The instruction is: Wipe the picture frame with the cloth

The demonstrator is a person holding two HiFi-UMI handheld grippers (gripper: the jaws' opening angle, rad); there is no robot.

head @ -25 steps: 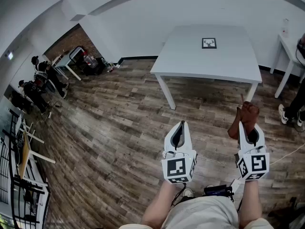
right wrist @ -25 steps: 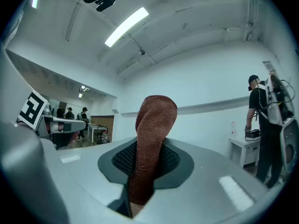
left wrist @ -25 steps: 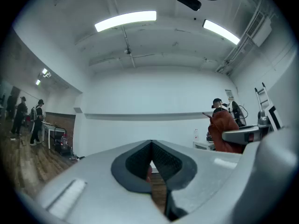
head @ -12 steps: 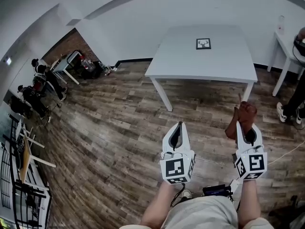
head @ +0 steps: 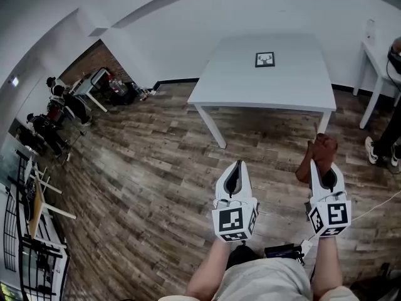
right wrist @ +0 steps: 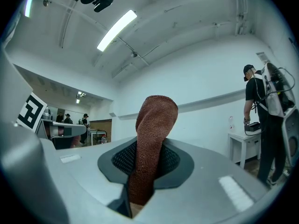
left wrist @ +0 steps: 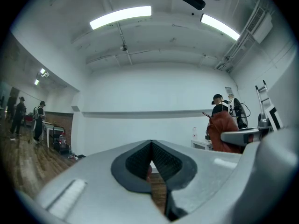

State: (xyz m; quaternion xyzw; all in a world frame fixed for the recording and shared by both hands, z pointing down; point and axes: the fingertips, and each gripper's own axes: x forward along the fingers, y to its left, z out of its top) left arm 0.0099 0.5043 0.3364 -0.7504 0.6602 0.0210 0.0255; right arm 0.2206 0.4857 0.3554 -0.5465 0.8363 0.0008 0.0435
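Note:
A small black picture frame (head: pixel 264 59) lies flat on the white table (head: pixel 232 83) well ahead of me. My right gripper (head: pixel 324 168) is shut on a brown cloth (head: pixel 318 155) that bunches above its jaws and hangs to the left; the right gripper view shows the cloth (right wrist: pixel 152 139) pinched between the pads and standing upright. My left gripper (head: pixel 234 170) is shut with nothing between its pads, as the left gripper view (left wrist: pixel 151 158) confirms. Both grippers are held low over the wooden floor, short of the table.
A second white table (head: pixel 376 64) stands at the far right with a person (head: pixel 390 130) beside it. Several people (head: pixel 56 108) and chairs are at the far left by a brick wall. A cable (head: pixel 376 204) runs over the floor at right.
The table and frame have shifted slightly nearer and leftward in the head view. Both grippers keep their pose and the cloth stays gripped.

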